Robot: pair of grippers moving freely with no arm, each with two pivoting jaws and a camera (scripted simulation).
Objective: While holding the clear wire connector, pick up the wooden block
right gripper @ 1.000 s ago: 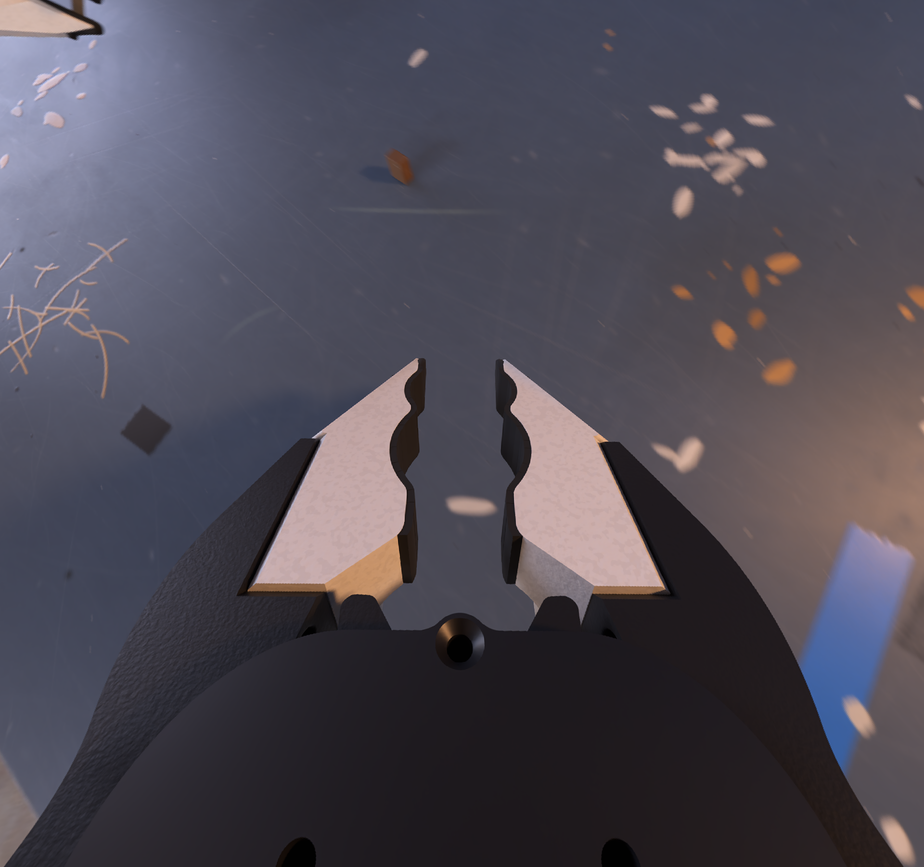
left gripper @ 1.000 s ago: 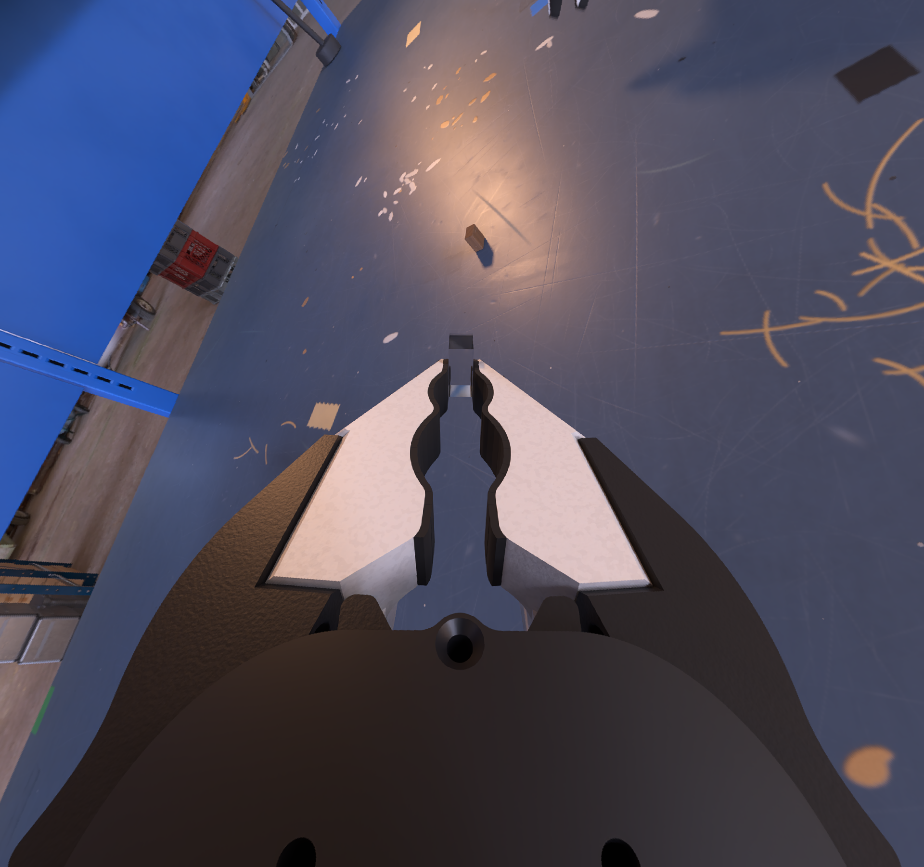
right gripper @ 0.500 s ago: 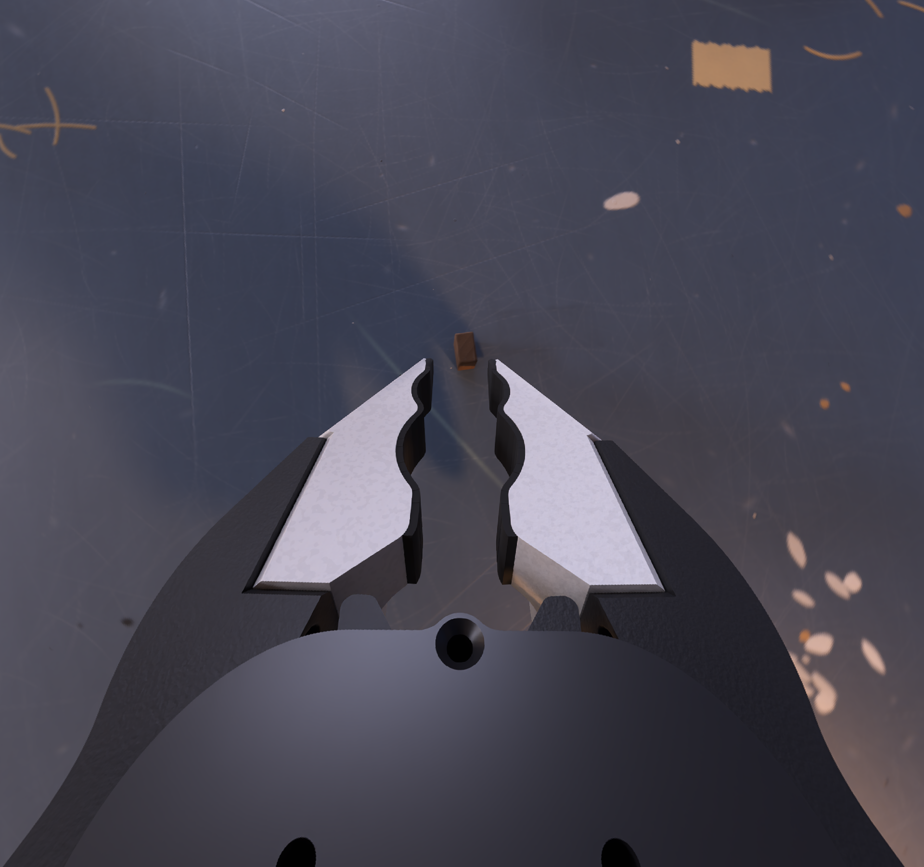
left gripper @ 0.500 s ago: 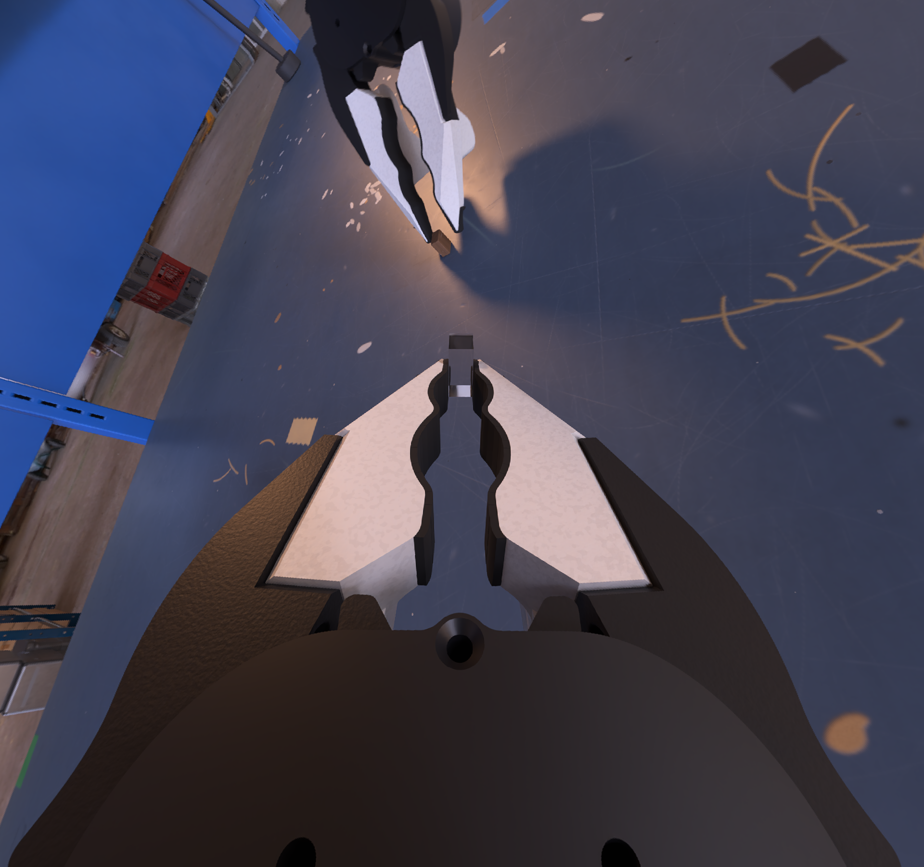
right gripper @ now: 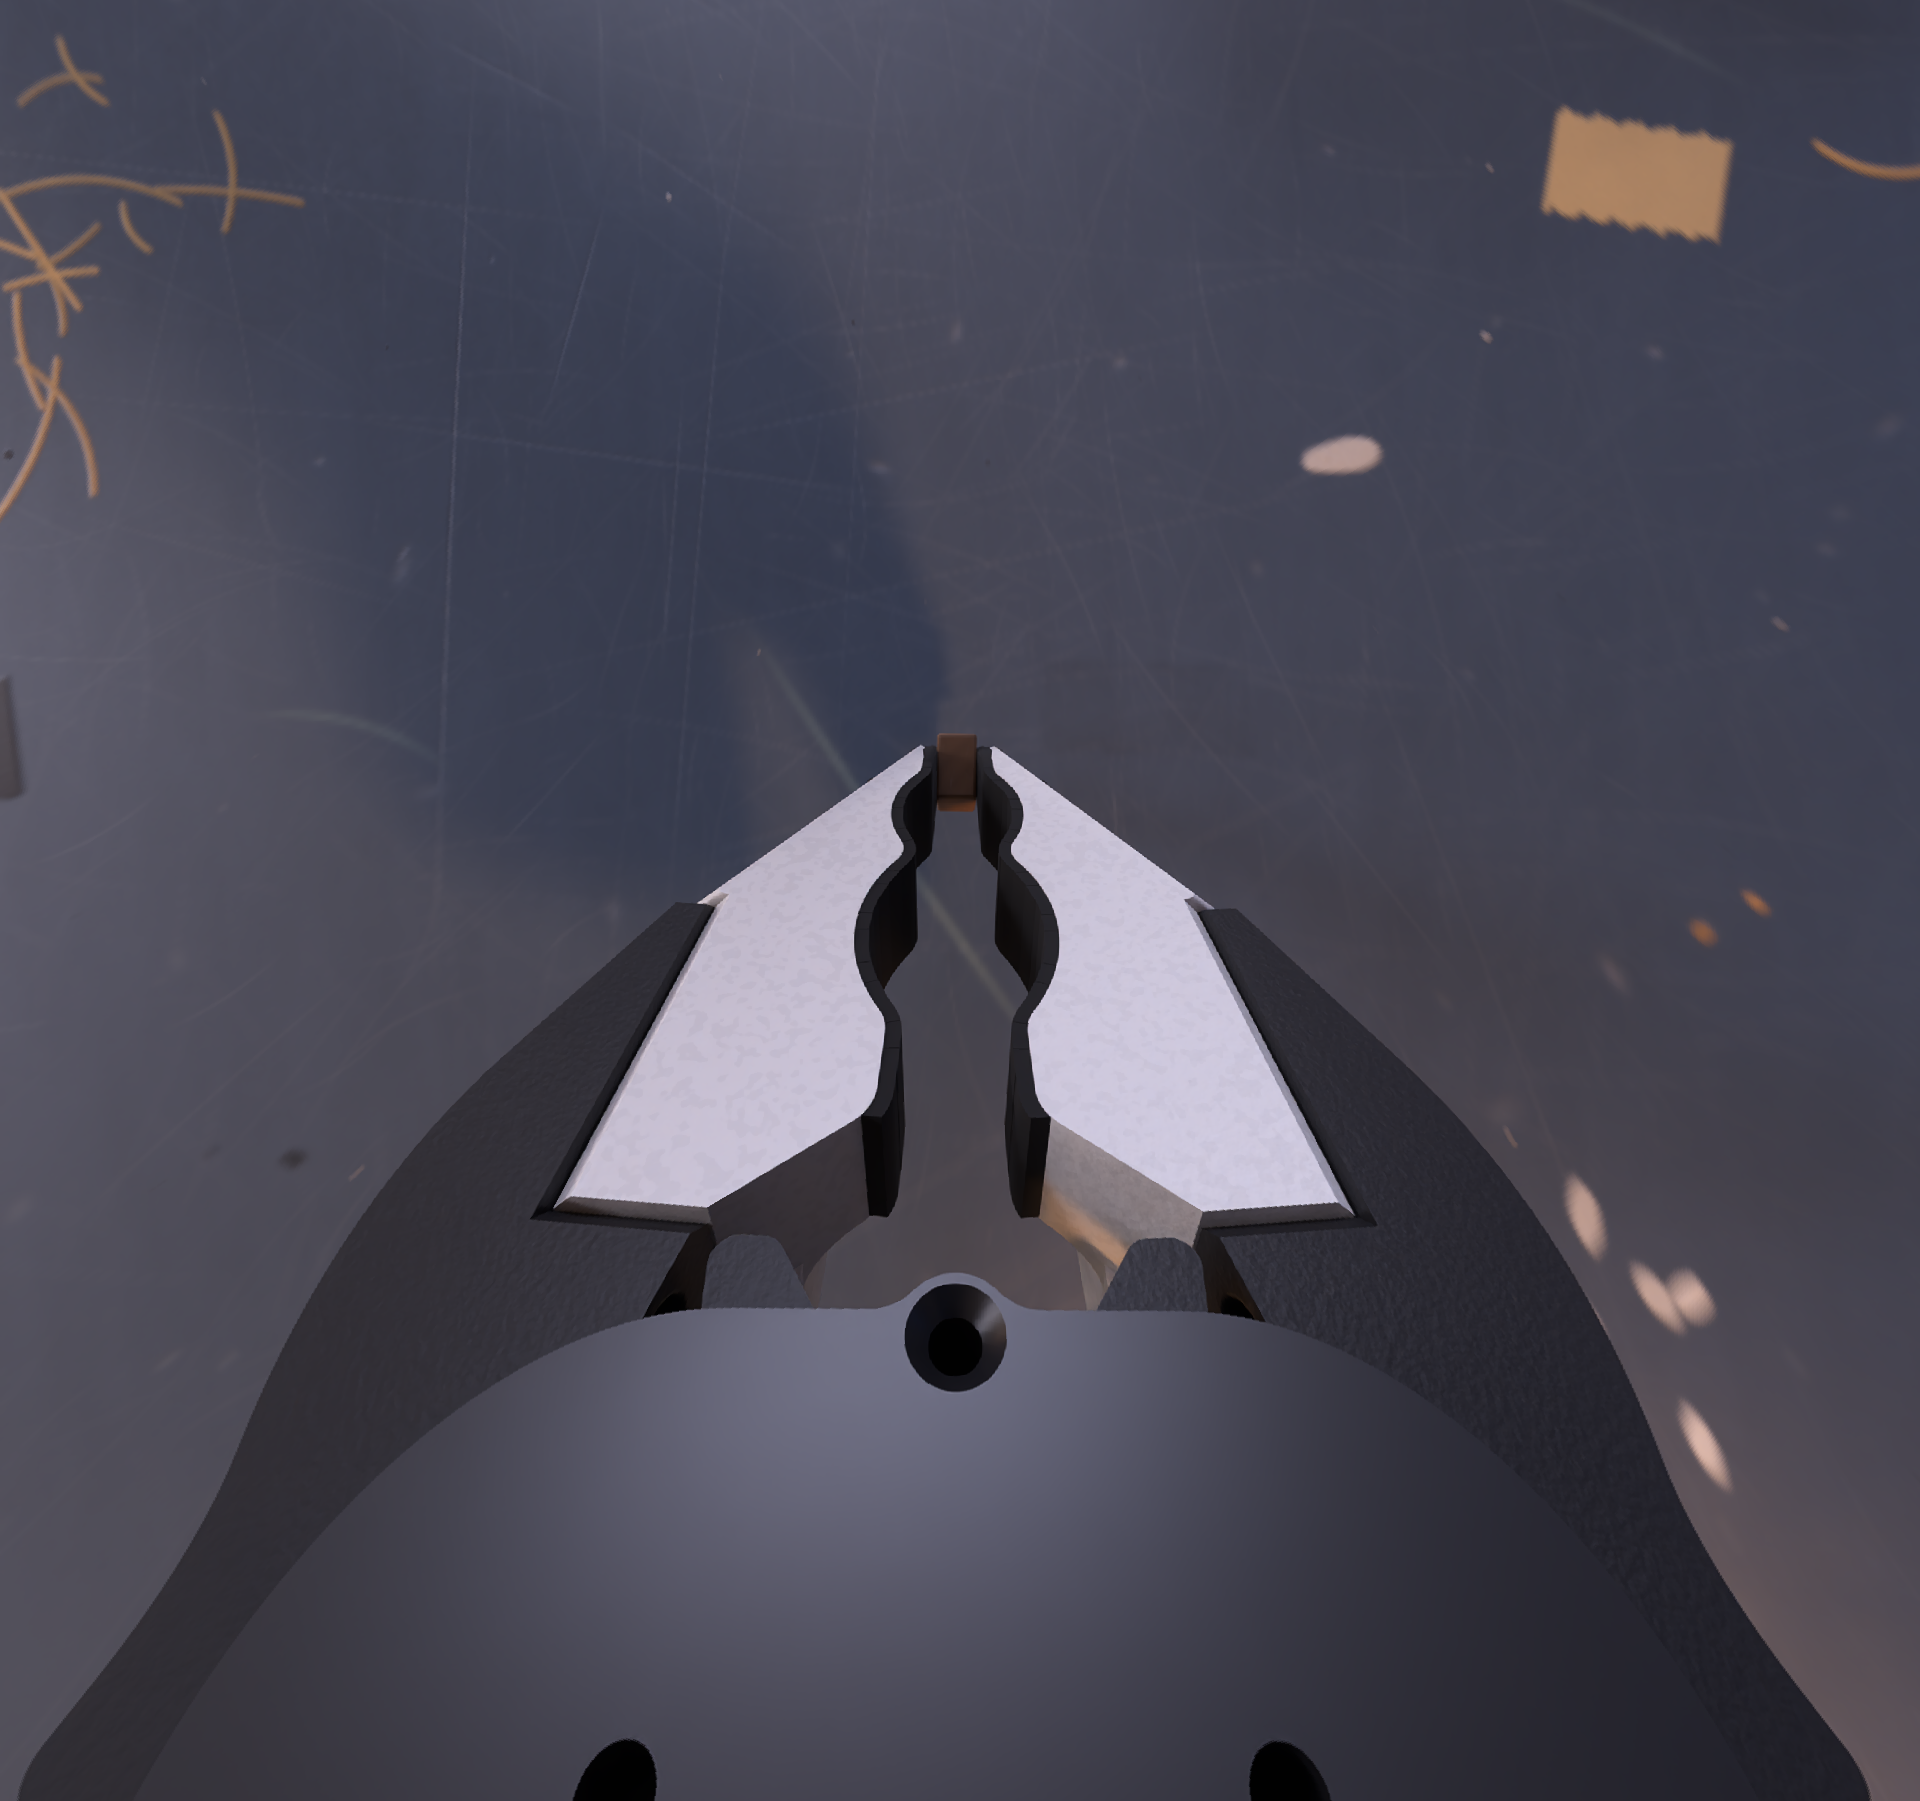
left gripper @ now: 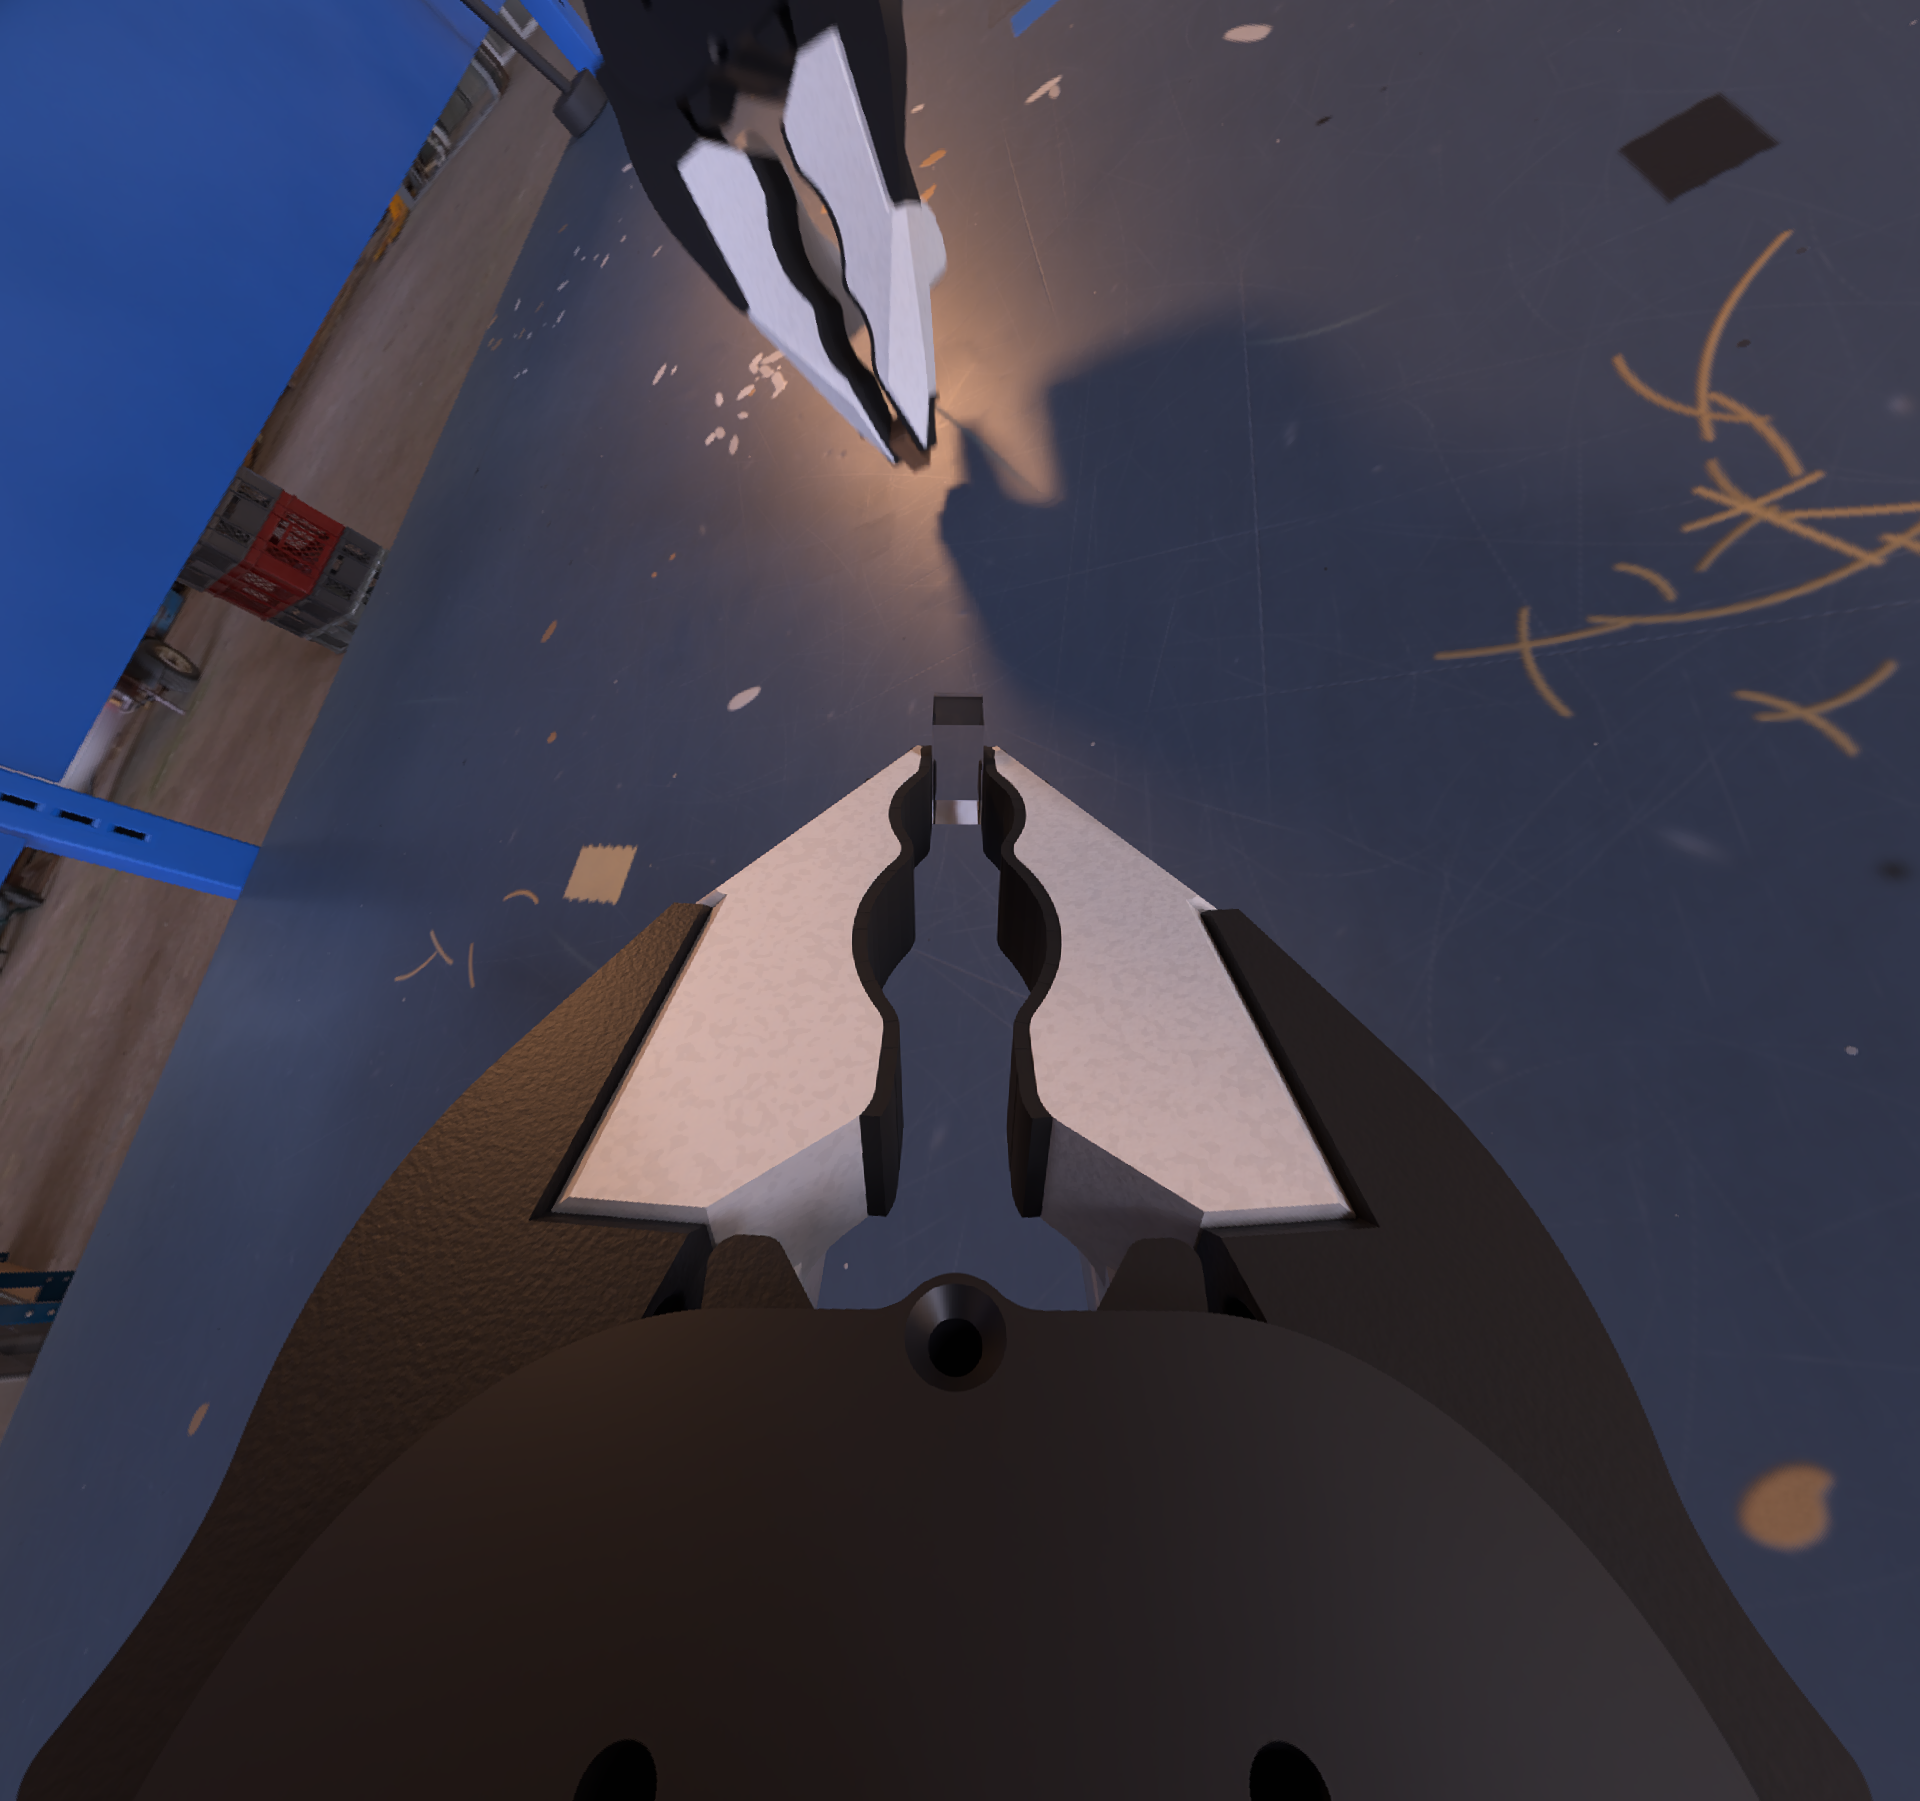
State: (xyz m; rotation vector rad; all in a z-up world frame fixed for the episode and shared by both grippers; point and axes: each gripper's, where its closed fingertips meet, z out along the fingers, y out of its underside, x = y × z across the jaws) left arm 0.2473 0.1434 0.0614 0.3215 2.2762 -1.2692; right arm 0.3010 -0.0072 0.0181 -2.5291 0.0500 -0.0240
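Note:
My left gripper (left gripper: 957,764) is shut on the clear wire connector (left gripper: 957,775), a small see-through piece with a dark cap poking out past the fingertips. It hangs above the dark grey table (left gripper: 1351,920). My right gripper (right gripper: 957,764) is shut on the small brown wooden block (right gripper: 956,772), pinched at the very fingertips. The right gripper also shows in the left wrist view (left gripper: 906,442), farther off at the top, pointing down at the table with the block barely visible between its tips.
Wood shavings (left gripper: 1745,546) and pale chips (left gripper: 743,401) are strewn over the table. A dark square patch (left gripper: 1696,159) lies at the far right. A tan paper scrap (right gripper: 1636,188) lies ahead of the right gripper. Blue shelving (left gripper: 156,297) and a red crate (left gripper: 281,556) stand beyond the table's left edge.
My right gripper came down over the wooden block and closed on it. My left gripper kept holding the connector and barely moved.

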